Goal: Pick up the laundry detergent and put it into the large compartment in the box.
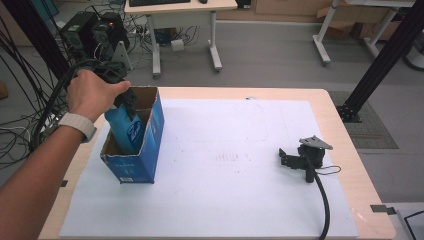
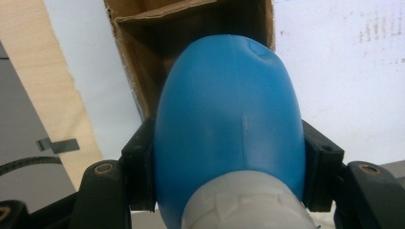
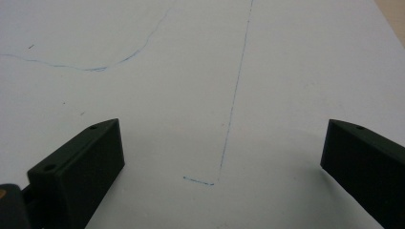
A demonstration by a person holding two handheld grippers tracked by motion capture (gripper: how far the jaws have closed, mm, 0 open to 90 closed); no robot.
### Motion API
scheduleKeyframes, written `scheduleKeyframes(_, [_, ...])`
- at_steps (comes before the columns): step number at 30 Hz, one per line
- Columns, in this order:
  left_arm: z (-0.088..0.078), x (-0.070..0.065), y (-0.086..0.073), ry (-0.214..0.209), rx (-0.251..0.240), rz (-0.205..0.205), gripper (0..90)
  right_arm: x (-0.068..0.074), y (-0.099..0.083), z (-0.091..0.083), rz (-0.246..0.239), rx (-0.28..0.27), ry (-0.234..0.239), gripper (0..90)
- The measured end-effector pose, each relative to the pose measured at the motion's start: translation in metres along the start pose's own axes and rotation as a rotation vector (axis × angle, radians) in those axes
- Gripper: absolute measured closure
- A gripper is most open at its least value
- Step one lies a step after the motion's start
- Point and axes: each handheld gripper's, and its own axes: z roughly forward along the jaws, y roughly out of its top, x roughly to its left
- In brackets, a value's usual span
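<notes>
Lowering a blue bottle point(image 1: 126, 131) base-first into the open cardboard box point(image 1: 150, 150) near the table's left edge, left gripper point(image 1: 127, 100) up top. Clamped by the neck end in the left gripper view, jaws tight on both flanks, keeping the bottle point(image 2: 229, 124) aimed at the box point(image 2: 191, 28). Lying idle on the white sheet point(image 3: 200, 95) in the right gripper view, jaws wide apart, holding nothing.

Glossy smooth plastic bottle point(image 2: 229, 124), matt brown cardboard box point(image 1: 150, 137), matt white paper sheet point(image 1: 225, 190).

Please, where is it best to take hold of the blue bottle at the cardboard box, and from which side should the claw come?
Probably grip the blue bottle on its shoulder, just below the white cap, coming from above. It stands cap up inside the box, whose walls cover its lower sides, so the top alone is free. The left claw already holds it so, one jaw on each side.
</notes>
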Motion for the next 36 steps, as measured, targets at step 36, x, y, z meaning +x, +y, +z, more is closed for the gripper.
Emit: scheduleKeyframes(36, [0.072,0.007,0.006,0.014,-0.002,-0.013,37.9,0.000,0.000,0.000,-0.001,-0.003,-0.001,0.3])
